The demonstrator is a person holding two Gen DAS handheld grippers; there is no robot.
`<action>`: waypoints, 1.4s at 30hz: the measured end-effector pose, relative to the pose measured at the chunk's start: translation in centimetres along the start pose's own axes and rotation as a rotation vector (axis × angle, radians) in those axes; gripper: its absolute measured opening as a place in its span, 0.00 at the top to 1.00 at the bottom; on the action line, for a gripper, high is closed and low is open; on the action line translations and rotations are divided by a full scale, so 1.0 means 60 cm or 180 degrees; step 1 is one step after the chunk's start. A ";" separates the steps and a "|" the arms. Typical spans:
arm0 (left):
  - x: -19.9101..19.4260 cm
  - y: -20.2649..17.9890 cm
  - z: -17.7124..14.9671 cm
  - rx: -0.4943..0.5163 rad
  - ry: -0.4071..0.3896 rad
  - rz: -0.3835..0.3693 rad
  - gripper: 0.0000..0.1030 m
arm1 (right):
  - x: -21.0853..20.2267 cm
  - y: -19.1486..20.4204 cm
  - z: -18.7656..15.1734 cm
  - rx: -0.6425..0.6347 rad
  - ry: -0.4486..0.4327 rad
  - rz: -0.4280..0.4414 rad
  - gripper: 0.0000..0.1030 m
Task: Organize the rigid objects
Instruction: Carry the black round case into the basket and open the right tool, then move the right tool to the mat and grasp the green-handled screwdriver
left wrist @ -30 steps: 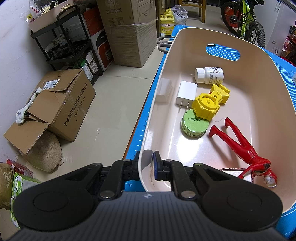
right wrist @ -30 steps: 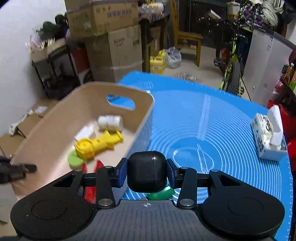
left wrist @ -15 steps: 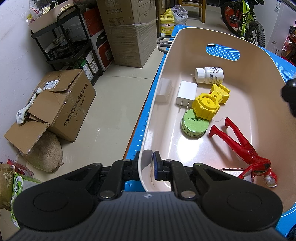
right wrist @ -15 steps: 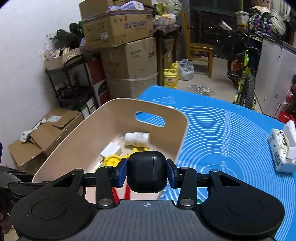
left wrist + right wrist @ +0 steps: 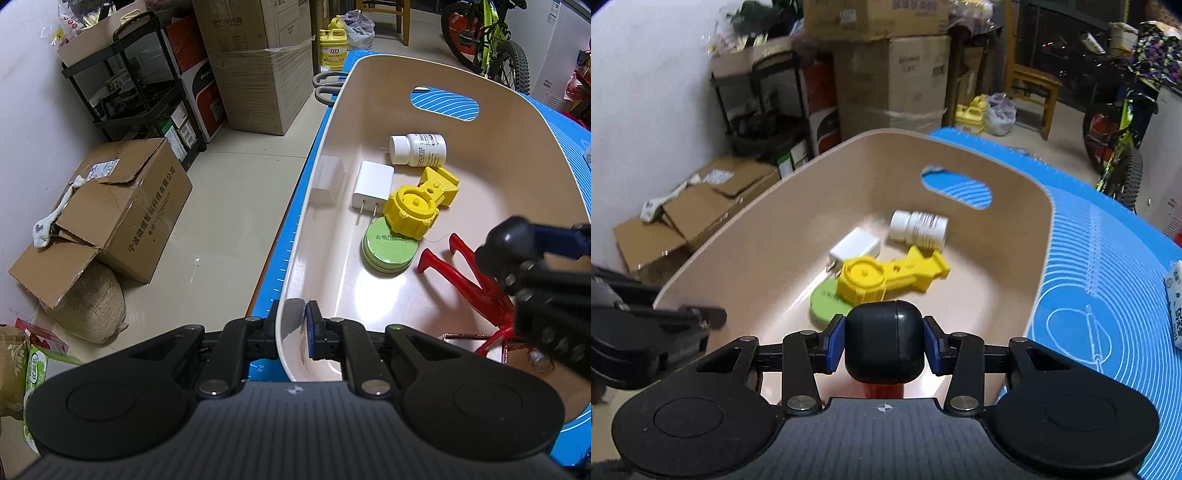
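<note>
A beige bin [image 5: 517, 122] [image 5: 746, 236] stands on the blue mat. In it lie a white pill bottle [image 5: 419, 148] [image 5: 918, 228], a white charger [image 5: 372, 186] [image 5: 854, 244], a yellow plastic part [image 5: 415, 206] [image 5: 886, 275], a green round tin [image 5: 388, 246] [image 5: 825, 301] and a red figure [image 5: 465, 271]. My left gripper [image 5: 293, 332] is shut on the bin's near rim, one finger inside and one outside. My right gripper [image 5: 884, 345] [image 5: 517, 240] is shut on a black rounded case [image 5: 884, 341] [image 5: 506, 243], held over the bin's inside above the red figure.
Cardboard boxes [image 5: 122, 206], a black shelf rack [image 5: 140, 92] and a sack [image 5: 88, 301] sit on the floor to the left. A tissue pack [image 5: 1174, 306] lies on the blue mat [image 5: 1108, 266] to the right. A bicycle [image 5: 487, 37] and a wooden chair [image 5: 1030, 88] stand behind.
My right gripper has carried the black case leftward from above the mat to over the bin, coming into the left wrist view. The left gripper has kept still on the rim.
</note>
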State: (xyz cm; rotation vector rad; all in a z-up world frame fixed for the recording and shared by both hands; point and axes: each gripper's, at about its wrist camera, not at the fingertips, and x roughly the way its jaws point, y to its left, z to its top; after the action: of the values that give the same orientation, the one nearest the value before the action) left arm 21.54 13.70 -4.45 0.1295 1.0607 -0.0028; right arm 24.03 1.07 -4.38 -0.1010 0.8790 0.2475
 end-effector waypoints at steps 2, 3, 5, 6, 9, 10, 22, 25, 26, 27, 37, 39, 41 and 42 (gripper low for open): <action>0.000 0.000 0.000 0.0002 -0.0002 -0.0001 0.86 | 0.007 0.006 -0.004 -0.0077 0.0068 -0.0020 0.51; 0.000 0.001 0.000 0.0005 -0.0002 0.0002 0.86 | 0.008 0.011 -0.006 -0.0138 0.0078 -0.0051 0.51; 0.000 0.002 0.001 0.0003 -0.0001 0.0001 0.86 | 0.014 0.018 -0.008 -0.0189 0.0154 -0.0055 0.51; 0.000 0.002 0.001 0.0005 -0.0002 0.0001 0.86 | 0.018 0.021 -0.010 -0.0195 0.0190 -0.0049 0.51; 0.000 0.002 0.001 0.0010 -0.0003 0.0006 0.86 | 0.028 0.028 -0.014 -0.0276 0.0252 -0.0089 0.52; 0.000 0.002 0.001 0.0009 -0.0003 0.0003 0.86 | 0.030 0.028 -0.015 -0.0281 0.0274 -0.0088 0.52; 0.000 0.001 0.001 0.0008 -0.0002 0.0006 0.86 | -0.005 0.007 -0.002 -0.0051 0.0113 0.0010 0.36; 0.000 0.001 0.000 0.0008 -0.0002 0.0008 0.86 | -0.028 -0.009 0.005 0.0068 0.0003 0.0038 0.36; 0.000 0.001 0.000 0.0008 -0.0002 0.0008 0.86 | -0.036 -0.015 0.007 0.0115 -0.0033 0.0039 0.35; 0.000 0.001 0.000 0.0008 -0.0002 0.0008 0.86 | -0.044 -0.022 0.009 0.0158 -0.0068 0.0036 0.35; 0.000 0.001 0.000 0.0009 -0.0003 0.0007 0.85 | -0.097 -0.112 0.014 0.0645 -0.0266 -0.0118 0.35; 0.000 0.001 0.000 0.0009 -0.0003 0.0007 0.85 | -0.100 -0.130 0.011 0.0698 -0.0275 -0.0185 0.35; 0.000 0.001 0.000 0.0009 -0.0002 0.0007 0.85 | -0.098 -0.148 0.006 0.0766 -0.0257 -0.0247 0.35; 0.000 0.001 0.000 0.0009 -0.0002 0.0007 0.85 | -0.096 -0.157 0.002 0.0801 -0.0237 -0.0277 0.35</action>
State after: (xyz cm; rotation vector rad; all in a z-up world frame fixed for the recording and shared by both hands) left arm 21.57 13.76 -4.45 0.1333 1.0600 -0.0023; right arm 23.03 -9.02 0.03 0.1031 0.8231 0.0576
